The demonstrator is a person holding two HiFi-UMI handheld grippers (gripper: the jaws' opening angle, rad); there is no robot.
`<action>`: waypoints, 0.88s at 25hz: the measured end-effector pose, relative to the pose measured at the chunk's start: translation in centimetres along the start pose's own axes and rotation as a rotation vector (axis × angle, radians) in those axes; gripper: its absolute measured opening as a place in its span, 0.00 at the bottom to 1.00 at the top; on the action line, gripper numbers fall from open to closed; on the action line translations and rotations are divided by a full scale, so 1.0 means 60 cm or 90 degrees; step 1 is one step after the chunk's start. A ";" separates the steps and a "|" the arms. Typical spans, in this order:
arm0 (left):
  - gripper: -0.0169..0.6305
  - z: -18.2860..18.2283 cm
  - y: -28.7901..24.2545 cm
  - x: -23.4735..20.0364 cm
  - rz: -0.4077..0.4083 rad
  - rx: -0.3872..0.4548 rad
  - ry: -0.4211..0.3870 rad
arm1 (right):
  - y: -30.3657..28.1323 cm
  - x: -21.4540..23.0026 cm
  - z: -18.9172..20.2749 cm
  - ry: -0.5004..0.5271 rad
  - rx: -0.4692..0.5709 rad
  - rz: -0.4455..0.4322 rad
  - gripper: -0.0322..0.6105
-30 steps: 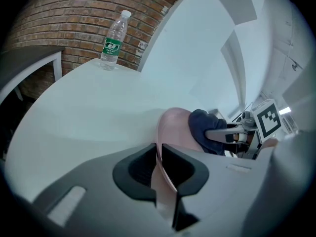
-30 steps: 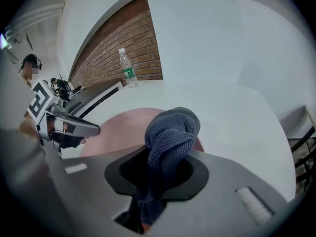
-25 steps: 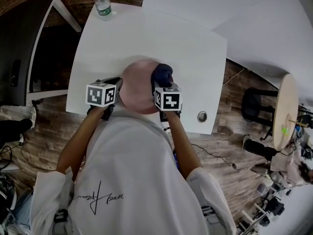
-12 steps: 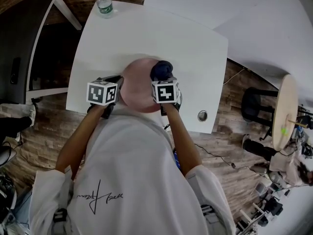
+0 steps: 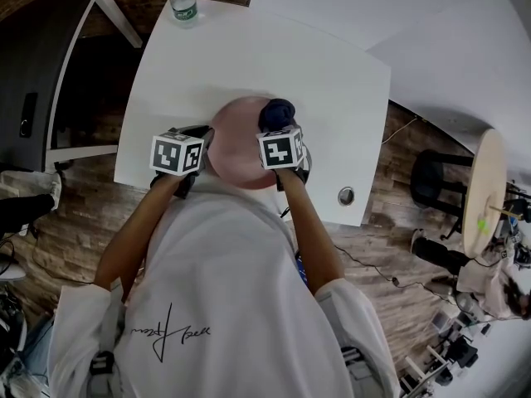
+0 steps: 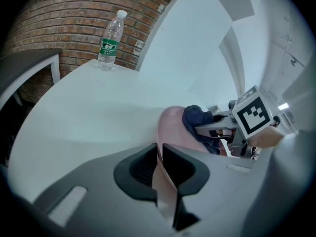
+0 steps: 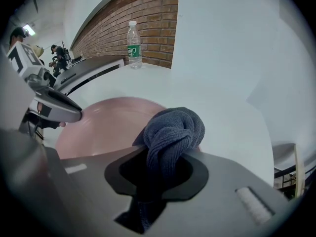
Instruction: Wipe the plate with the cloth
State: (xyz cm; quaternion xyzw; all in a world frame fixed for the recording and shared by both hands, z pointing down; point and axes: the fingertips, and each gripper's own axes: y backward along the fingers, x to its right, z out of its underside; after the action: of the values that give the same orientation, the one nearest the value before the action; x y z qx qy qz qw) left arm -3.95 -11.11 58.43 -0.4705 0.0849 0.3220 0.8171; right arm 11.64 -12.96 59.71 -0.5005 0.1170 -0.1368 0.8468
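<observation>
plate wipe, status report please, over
Left gripper shut on pink plate rim. Right gripper shut on dark blue cloth, bunched over the plate's right side. Water bottle far off at table corner, not in the way.

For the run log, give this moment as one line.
left gripper: shut on plate rim | right gripper: shut on cloth | cloth: at plate far-right edge | bottle: upright, table far corner

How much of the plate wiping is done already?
Done: the left gripper is clamped on the rim of the plate, and the right gripper has the cloth pinched between its jaws. In hand: the bunched cloth is at the plate's far right edge. Left: the rest of the plate's face. The pictures cannot show how clean it is.
</observation>
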 end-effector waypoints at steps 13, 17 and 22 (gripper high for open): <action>0.10 0.001 -0.001 0.001 0.008 -0.002 0.002 | -0.006 -0.002 -0.008 0.028 -0.003 0.008 0.19; 0.10 0.002 0.000 -0.003 0.008 -0.003 0.003 | -0.010 -0.008 -0.012 0.043 -0.002 0.008 0.19; 0.11 0.000 -0.002 0.001 0.009 -0.005 0.003 | -0.012 -0.009 -0.019 0.067 0.004 0.010 0.19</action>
State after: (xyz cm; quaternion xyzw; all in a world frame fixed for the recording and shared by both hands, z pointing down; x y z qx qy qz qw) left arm -3.81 -11.11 58.49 -0.4735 0.0887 0.3268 0.8131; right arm 10.68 -14.01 59.83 -0.4889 0.1649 -0.1565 0.8422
